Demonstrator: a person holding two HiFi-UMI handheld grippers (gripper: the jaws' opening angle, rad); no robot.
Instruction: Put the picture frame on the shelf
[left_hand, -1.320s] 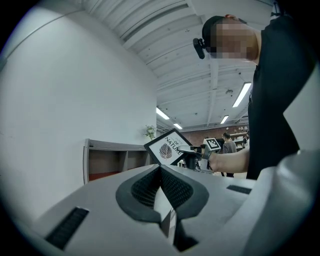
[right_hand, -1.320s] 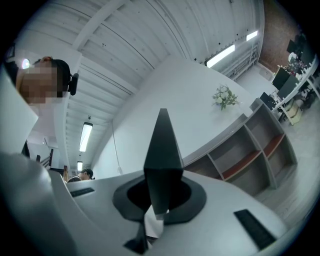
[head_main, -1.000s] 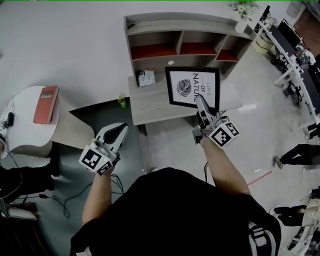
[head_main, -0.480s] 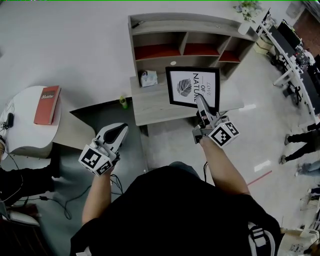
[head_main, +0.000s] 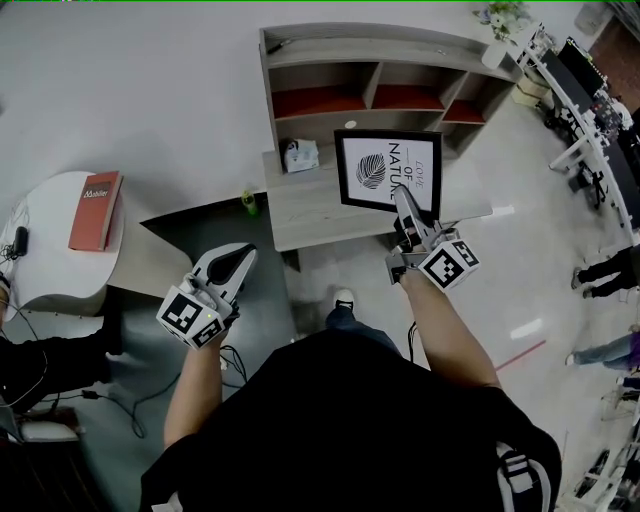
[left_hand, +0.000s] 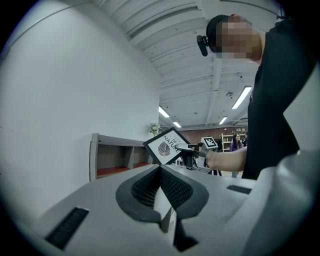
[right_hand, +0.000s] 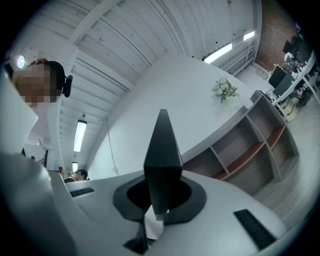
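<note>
Fingers (right_hand: 227, 220) of my right gripper (head_main: 401, 197) were clamped on the near edge of the black-rimmed picture frame with a white leaf print (head_main: 389, 171). It hung tilted in the air just in front of the grey wooden shelf unit (head_main: 310, 50), not yet on it. My left gripper (head_main: 238, 263) had its fingers pressed together on nothing, well short of the shelf and off to its left.

I counted two grippers, one frame and one shelf with three red-floored compartments (head_main: 310, 102). One small pale box (head_main: 300, 155) sat at the shelf's foot, and one small green object (head_main: 248, 203) was just left of that. One red book (head_main: 95, 210) lay on a round white table (head_main: 40, 270), well left of the shelf.

Only the head view gave me the print face-on, and the book. The right gripper view reduced the frame to a dark edge rising between the pads, with the shelf beyond and a flowering sprig (right_hand: 223, 90) on the shelf's top. The left gripper view showed the frame from the side, slanted, in the right gripper's grip against the shelf's open front.
</note>
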